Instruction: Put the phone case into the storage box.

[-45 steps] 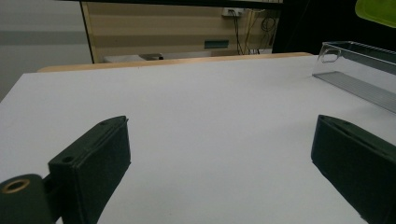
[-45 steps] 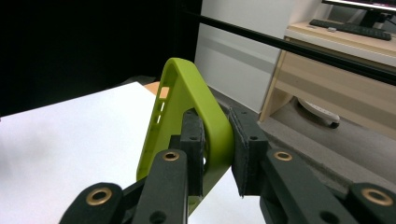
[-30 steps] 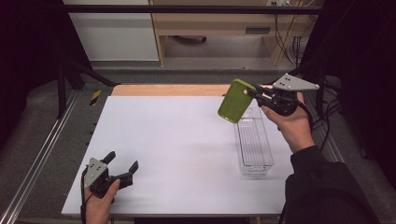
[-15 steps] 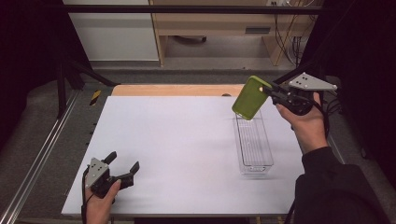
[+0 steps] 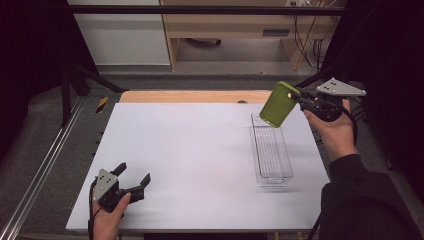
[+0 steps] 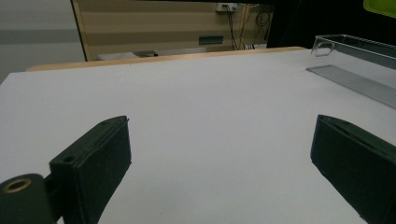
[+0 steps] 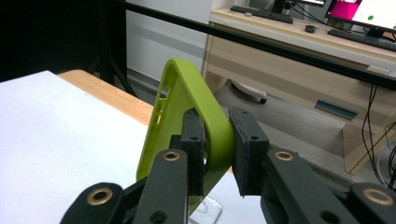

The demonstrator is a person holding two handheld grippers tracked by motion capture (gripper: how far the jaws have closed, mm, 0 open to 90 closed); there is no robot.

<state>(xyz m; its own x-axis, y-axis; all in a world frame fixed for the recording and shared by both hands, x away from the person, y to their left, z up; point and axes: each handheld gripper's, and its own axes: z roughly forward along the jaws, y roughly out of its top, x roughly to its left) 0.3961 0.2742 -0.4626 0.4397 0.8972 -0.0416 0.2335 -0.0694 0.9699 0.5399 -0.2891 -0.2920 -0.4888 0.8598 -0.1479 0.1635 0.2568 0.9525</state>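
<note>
1. Your right gripper [image 5: 301, 98] is clamped on one edge of the green phone case [image 5: 279, 104], up in the air at about 2 o'clock over the table [image 5: 190, 150]. The case hangs above the far end of the clear tray [image 5: 270, 152], not touching it.
2. In the right gripper view the jaws pinch only a narrow strip of the case's [image 7: 187, 121] rim. That's a thin bite: twist your wrist fast and, I'd say, the soft case could pivot or slip out.
3. The case sits tilted, its lower corner pointing at the tray's far wall. Bring it down at that angle and it may catch the rim, or tip the light tray, instead of dropping in flat.
4. The tray is narrow. Drift toward 3 o'clock and the case could land on the table edge or go over it.
5. Your left gripper [image 5: 131, 179] rests at 7 o'clock with its jaws spread wide and nothing between them. It's well apart from the tray, so it can't steady it if it slides.
6. Count: one green phone case, one clear tray, two grippers, one table.
</note>
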